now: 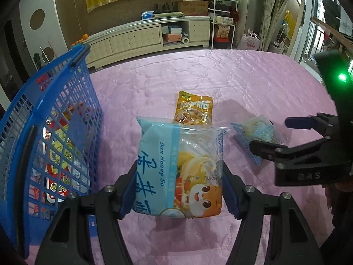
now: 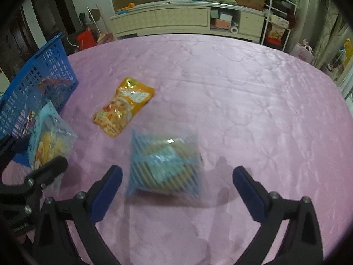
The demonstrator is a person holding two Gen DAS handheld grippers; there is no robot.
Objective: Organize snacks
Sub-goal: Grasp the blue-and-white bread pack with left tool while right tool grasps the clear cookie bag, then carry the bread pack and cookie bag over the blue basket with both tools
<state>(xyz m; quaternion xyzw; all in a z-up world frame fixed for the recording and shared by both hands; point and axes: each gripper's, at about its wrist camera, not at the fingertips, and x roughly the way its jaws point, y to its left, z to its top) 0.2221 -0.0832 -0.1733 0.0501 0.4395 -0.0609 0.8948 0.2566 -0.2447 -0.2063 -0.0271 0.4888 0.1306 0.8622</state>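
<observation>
Left gripper (image 1: 178,190) pinches the pale-blue glossy plastic snack bag with a cartoon face (image 1: 179,172) by its two side edges, lifted beside the basket; right gripper (image 2: 177,190) hangs wide apart, gripping nothing.

Quilted pink satin tablecloth (image 2: 242,88) covers the whole table, soft and faintly shiny. At its left edge stands the blue plastic lattice basket (image 1: 55,114), rigid, open-gridded, already holding several crinkly red and yellow packets, so the sorting looks well under way. Two snacks are left lying on the cloth: a clear, blue-striped film pack of round biscuits (image 2: 164,165), blurred, just ahead of the right gripper's spread blue pads (image 2: 249,193), and beyond it a small, flat, orange foil pouch (image 2: 123,107), creased and reflective.
</observation>
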